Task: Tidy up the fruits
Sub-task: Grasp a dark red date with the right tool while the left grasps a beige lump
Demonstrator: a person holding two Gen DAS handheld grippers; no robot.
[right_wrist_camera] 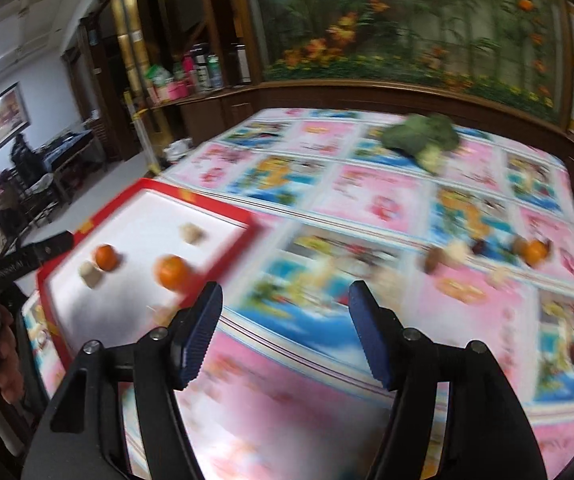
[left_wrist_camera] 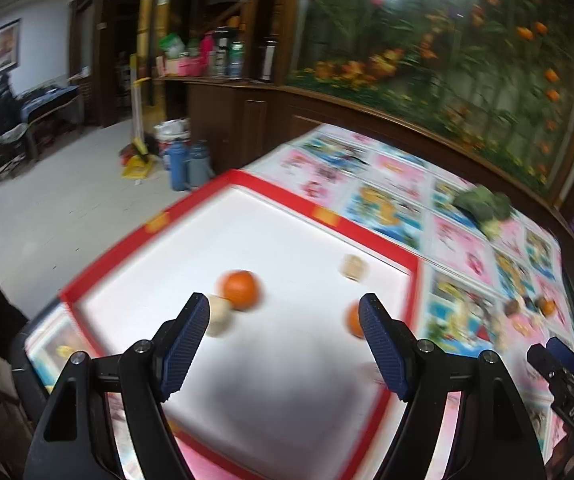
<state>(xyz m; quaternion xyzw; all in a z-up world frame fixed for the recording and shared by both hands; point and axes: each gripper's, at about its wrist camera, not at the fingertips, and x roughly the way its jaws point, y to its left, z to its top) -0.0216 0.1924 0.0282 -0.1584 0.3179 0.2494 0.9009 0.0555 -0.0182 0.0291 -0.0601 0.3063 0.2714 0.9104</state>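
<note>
A white tray with a red rim (left_wrist_camera: 319, 212) (right_wrist_camera: 223, 210) lies on the table's left side. In it are two oranges (left_wrist_camera: 239, 289) (left_wrist_camera: 351, 320), also in the right wrist view (right_wrist_camera: 106, 257) (right_wrist_camera: 171, 272), and two pale beige pieces (left_wrist_camera: 219, 315) (left_wrist_camera: 353, 267). My left gripper (left_wrist_camera: 285, 312) is open and empty above the tray. My right gripper (right_wrist_camera: 285, 300) is open and empty over the tablecloth, right of the tray. A small pile with another orange (right_wrist_camera: 535, 252) and brown and pale pieces (right_wrist_camera: 443, 256) lies at the right.
A broccoli head (right_wrist_camera: 423, 138) (left_wrist_camera: 483, 204) lies at the table's far side. The table has a pink and blue picture cloth (right_wrist_camera: 367, 200). A wooden cabinet with a flower mural stands behind. Bottles and buckets (left_wrist_camera: 185, 162) stand on the floor at left.
</note>
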